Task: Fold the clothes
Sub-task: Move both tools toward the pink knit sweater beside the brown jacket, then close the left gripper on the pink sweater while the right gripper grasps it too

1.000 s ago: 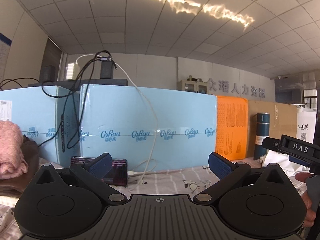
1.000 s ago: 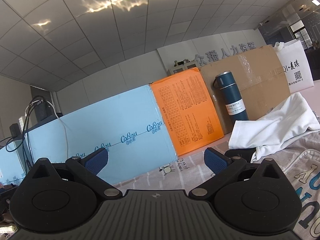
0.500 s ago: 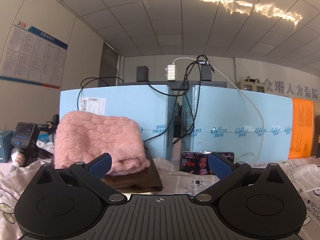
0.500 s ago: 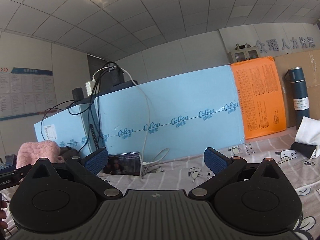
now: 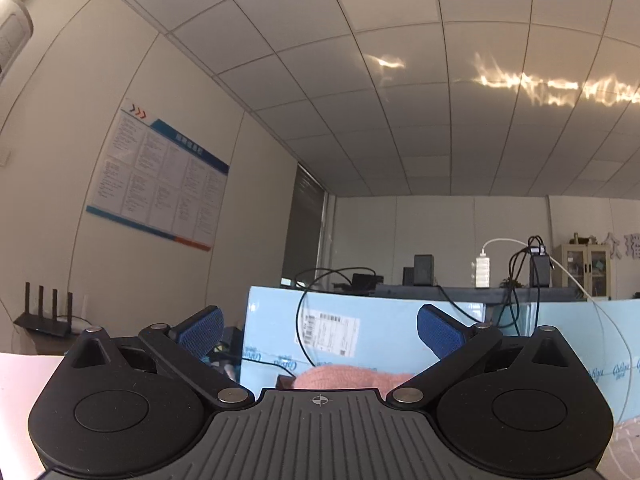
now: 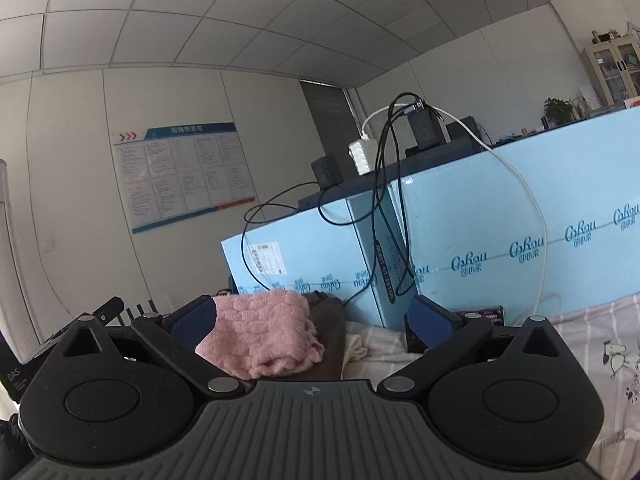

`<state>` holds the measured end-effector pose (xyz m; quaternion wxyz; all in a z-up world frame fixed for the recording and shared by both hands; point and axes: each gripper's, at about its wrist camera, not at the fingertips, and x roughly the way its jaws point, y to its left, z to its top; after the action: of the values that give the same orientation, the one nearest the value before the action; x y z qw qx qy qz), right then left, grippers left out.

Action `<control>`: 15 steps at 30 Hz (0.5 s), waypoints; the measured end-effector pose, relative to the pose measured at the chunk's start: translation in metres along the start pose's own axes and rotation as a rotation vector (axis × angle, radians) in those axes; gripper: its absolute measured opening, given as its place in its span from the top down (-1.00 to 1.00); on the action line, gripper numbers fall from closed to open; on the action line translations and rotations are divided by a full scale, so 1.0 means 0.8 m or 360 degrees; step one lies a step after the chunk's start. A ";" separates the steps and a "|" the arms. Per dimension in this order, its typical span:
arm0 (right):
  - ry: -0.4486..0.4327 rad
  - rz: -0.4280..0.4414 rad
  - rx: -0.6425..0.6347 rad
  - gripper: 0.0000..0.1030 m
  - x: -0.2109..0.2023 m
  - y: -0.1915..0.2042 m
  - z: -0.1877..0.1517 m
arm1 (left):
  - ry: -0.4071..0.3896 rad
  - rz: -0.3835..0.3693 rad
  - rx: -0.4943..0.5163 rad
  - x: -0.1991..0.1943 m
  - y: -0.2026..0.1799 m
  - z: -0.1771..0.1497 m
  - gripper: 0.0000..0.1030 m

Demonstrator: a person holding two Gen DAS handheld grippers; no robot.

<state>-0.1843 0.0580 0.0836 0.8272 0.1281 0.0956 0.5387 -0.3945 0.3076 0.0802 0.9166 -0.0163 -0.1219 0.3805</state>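
Router (image 5: 44,318) w/ four antennas sits far left in your left wrist view, on a low surface by the wall; above it hangs a wall notice board (image 5: 160,176). Your left gripper (image 5: 318,330) points up toward the ceiling, jaws spread wide w/ nothing between the blue pads. Just past the gripper body you catch only the top of the pink knit sweater (image 5: 344,376), low at centre, in front of the light-blue foam board (image 5: 380,336). Black cables (image 5: 304,312) loop down over that board, and a white power strip (image 5: 482,272) stands on the ledge behind it.

In your right wrist view, the tip of the other DAS-marked handle shows at far left. Your right gripper (image 6: 312,320) is also wide open, holding nothing. The pink knit sweater (image 6: 264,332) lies folded between and beyond the pads, nearer the left one, stacked on a dark brown garment (image 6: 332,320). Both rest on the desk cloth (image 6: 580,336), a pale striped sheet w/ small cartoon prints. A cream bit of fabric (image 6: 354,348) pokes out just right of the brown piece. Further right, a phone (image 6: 480,314) leans at the foot of the blue board, partly hidden by the right pad.
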 end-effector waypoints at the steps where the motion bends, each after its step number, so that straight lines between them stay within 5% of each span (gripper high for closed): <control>1: -0.0012 -0.0006 0.0005 -1.00 0.013 0.002 0.014 | -0.0015 -0.0003 -0.0026 0.005 0.002 0.004 -1.00; 7: 0.0007 0.0015 0.0136 -1.00 0.090 -0.004 0.059 | -0.0003 -0.0004 -0.0346 0.067 0.011 -0.009 -1.00; 15: 0.0151 0.0059 0.0156 -1.00 0.166 -0.020 0.006 | 0.0254 0.0136 -0.0574 0.121 0.049 -0.113 -1.00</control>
<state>-0.1159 0.1731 0.0805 0.8044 0.1445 0.1586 0.5541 -0.3344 0.4088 0.0081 0.8886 -0.2154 -0.1141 0.3885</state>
